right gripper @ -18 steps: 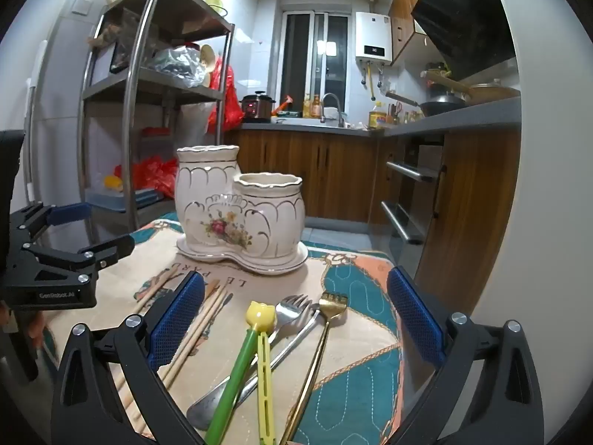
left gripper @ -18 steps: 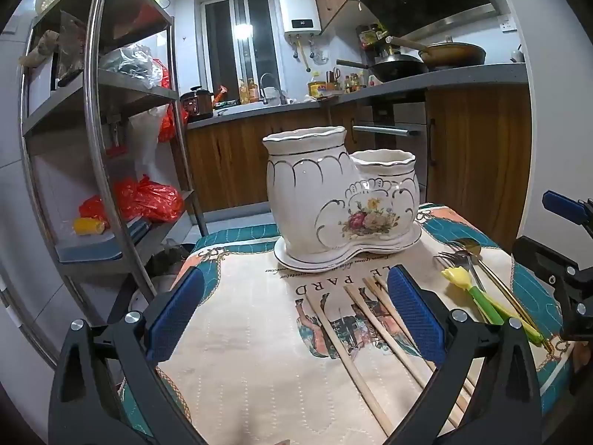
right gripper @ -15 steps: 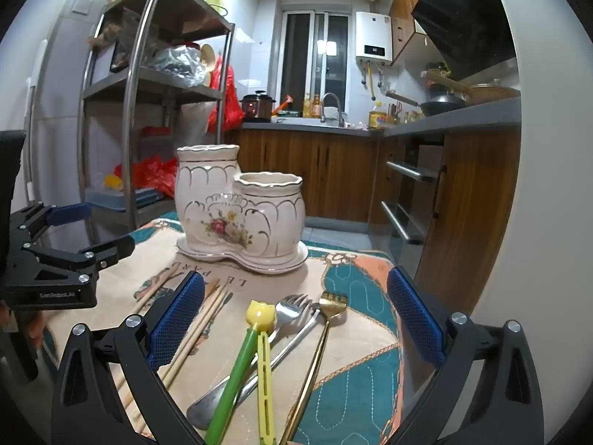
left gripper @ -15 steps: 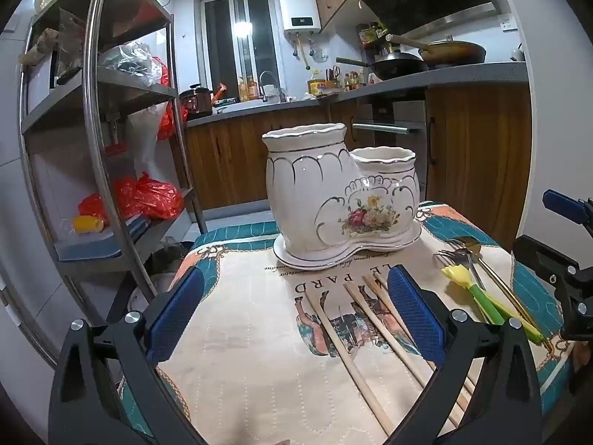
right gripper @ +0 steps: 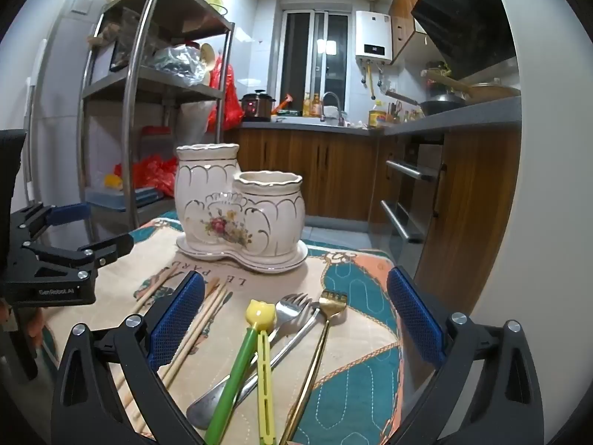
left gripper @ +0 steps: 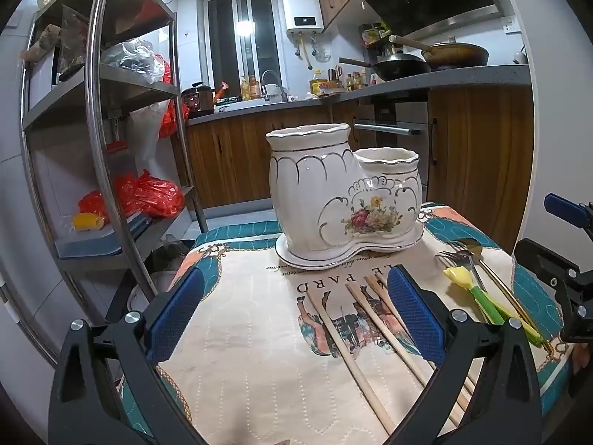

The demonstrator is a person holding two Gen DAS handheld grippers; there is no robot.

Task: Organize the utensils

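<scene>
Standing at the far left of the left wrist view, a tall steel shelf rack (left gripper: 107,155) holds red plastic bags, which the right wrist view shows only in the background. Next comes the left gripper (left gripper: 289,315), its blue-padded jaws spread wide and holding nothing, hovering over the printed quilted tablecloth (left gripper: 252,352). Right of it lie pale wooden chopsticks (left gripper: 348,348), one passing behind the right-hand pad. Beyond them stands the white ceramic two-cup utensil holder with a flower motif (left gripper: 344,196), empty-looking. The right wrist view alone shows the cutlery fully: a green-handled utensil with a yellow tulip-shaped top (right gripper: 241,356), a steel fork (right gripper: 292,307) and a gold fork (right gripper: 326,319), all lying between the wide-open, empty right gripper (right gripper: 296,315).
</scene>
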